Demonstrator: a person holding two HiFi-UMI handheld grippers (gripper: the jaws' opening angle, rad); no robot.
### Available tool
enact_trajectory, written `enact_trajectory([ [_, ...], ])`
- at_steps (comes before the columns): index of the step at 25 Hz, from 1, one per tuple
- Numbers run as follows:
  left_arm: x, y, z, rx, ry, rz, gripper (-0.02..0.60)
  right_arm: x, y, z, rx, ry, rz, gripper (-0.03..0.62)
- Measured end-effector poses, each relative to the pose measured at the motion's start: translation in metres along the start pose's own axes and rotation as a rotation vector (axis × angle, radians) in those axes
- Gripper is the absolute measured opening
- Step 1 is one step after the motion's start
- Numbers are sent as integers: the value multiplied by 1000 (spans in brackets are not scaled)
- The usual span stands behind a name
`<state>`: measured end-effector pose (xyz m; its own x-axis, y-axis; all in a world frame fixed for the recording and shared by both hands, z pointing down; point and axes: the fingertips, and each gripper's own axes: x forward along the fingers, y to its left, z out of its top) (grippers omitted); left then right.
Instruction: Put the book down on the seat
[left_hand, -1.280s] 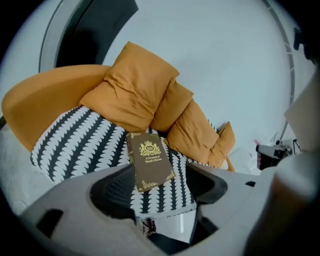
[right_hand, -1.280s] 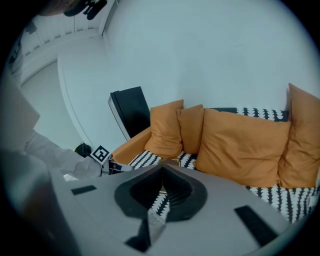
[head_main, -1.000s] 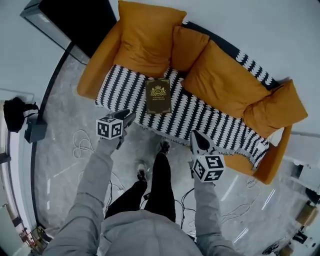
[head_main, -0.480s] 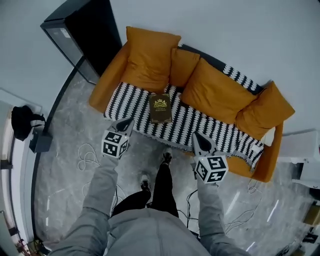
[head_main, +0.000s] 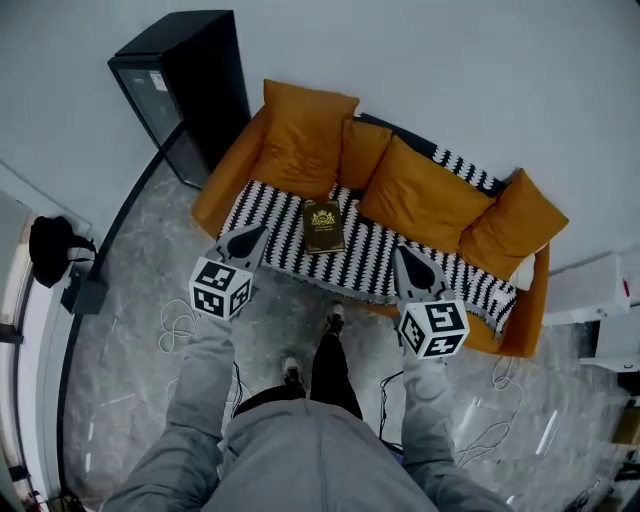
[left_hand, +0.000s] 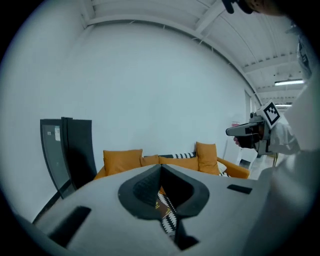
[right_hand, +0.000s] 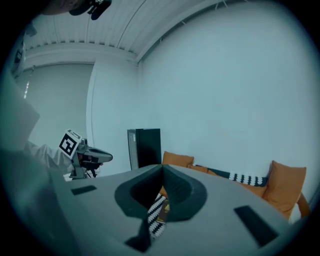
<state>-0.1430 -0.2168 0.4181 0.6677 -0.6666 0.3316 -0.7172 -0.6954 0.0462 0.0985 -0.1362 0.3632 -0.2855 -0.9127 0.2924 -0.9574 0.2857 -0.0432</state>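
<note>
The dark book (head_main: 323, 225) with a gold crest lies flat on the sofa seat, on the black-and-white patterned throw (head_main: 375, 255). Nothing is touching it. My left gripper (head_main: 261, 230) hovers over the seat's front edge, left of the book, shut and empty. My right gripper (head_main: 400, 251) hangs at the front edge to the book's right, also shut and empty. In the left gripper view, the closed jaws (left_hand: 161, 167) let a sliver of the book (left_hand: 161, 206) and the throw show below them. The right gripper view shows closed jaws (right_hand: 162, 168) and the same sliver of book (right_hand: 162, 212).
Orange cushions (head_main: 305, 135) line the sofa back. A tall black cabinet (head_main: 185, 90) stands left of the sofa. Loose cables (head_main: 178, 320) lie on the marble floor, and a black bag (head_main: 55, 250) sits at the far left. A white unit (head_main: 590, 290) stands to the right.
The view has pulled back from the sofa, so the book and seat look smaller. Both grippers have drawn away from the book towards the seat's front edge.
</note>
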Motion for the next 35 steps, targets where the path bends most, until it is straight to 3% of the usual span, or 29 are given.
enact_trajectory([
  [14, -86, -30, 110, 243, -197, -16, 25, -56, 49, 90, -194, -149, -33, 28],
  [21, -110, -55, 145, 278, -265, -39, 25, -73, 66, 115, -207, -206, -13, 28],
  [35, -149, -88, 170, 353, -331, -48, 25, -95, 107, 140, -231, -261, 44, 28],
])
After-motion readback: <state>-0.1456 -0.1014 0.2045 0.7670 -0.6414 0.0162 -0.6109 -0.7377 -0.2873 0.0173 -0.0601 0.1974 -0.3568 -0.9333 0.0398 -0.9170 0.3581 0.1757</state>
